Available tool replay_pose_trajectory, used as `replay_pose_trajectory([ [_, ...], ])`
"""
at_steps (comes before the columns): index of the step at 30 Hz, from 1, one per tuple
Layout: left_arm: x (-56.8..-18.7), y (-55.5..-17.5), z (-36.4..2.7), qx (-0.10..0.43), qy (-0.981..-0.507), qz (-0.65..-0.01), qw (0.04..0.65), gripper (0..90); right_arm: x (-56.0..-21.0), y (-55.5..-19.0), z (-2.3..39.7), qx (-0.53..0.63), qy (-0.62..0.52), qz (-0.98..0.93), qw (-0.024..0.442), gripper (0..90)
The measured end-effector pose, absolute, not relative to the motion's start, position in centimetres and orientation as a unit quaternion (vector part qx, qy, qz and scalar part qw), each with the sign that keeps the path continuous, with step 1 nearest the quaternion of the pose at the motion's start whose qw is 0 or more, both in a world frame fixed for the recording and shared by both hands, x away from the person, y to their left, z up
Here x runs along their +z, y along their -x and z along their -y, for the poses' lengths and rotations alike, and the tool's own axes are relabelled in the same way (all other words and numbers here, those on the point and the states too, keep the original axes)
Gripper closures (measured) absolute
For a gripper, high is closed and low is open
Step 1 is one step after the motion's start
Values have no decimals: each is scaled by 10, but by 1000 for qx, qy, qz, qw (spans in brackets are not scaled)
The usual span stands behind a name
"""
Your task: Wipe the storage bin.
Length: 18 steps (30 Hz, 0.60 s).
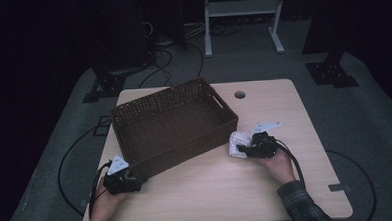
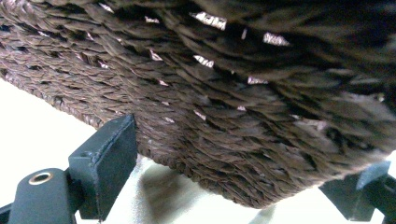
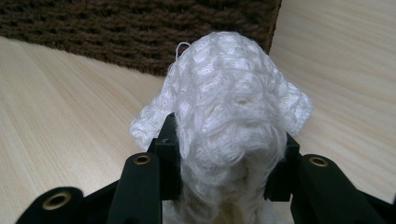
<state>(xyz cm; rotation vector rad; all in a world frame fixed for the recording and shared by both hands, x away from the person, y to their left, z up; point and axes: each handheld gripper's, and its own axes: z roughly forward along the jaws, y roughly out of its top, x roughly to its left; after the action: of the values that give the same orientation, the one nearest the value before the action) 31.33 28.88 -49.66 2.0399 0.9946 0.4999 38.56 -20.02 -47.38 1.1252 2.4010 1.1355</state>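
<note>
So we've got a light wooden table [image 1: 222, 184] with a big dark brown wicker basket [image 1: 172, 124] sitting a bit toward 10 o'clock of the table's middle, turned at an angle so one corner points down toward 7 o'clock.

Our right gripper [image 1: 250, 147] is at about 3 o'clock from the table's middle, just off the basket's near right corner. Its jaws are pinched on a white knitted cloth [image 1: 238, 142], a scrunched-up lacy bundle. In the right gripper view the cloth [image 3: 231, 116] bulges up and out from between the two black jaws, which press into it from both sides, and the right gripper [image 3: 224, 175] has the basket's wall [image 3: 140, 32] running across at 12 o'clock behind it. From above the cloth looks to be right down at the tabletop, just beside the basket but outside it; we can't tell for sure if it's touching the wood or the wicker.

Our left gripper [image 1: 129, 182] is down at 7 o'clock, right at the basket's nearest corner. In the left gripper view the left gripper [image 2: 233, 186] has its jaws spread wide, one either side of that woven corner [image 2: 233, 116]. The corner sits in between them, and we see a gap at each pad, so it isn't clamped.
</note>
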Motion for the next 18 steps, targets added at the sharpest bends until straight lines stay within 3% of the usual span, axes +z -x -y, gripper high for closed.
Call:
replay_pose_trajectory([
  [18,-497,-313,-289,197,-806,-392,397,131,-458,-380,198,410,-374,-820,140,579],
])
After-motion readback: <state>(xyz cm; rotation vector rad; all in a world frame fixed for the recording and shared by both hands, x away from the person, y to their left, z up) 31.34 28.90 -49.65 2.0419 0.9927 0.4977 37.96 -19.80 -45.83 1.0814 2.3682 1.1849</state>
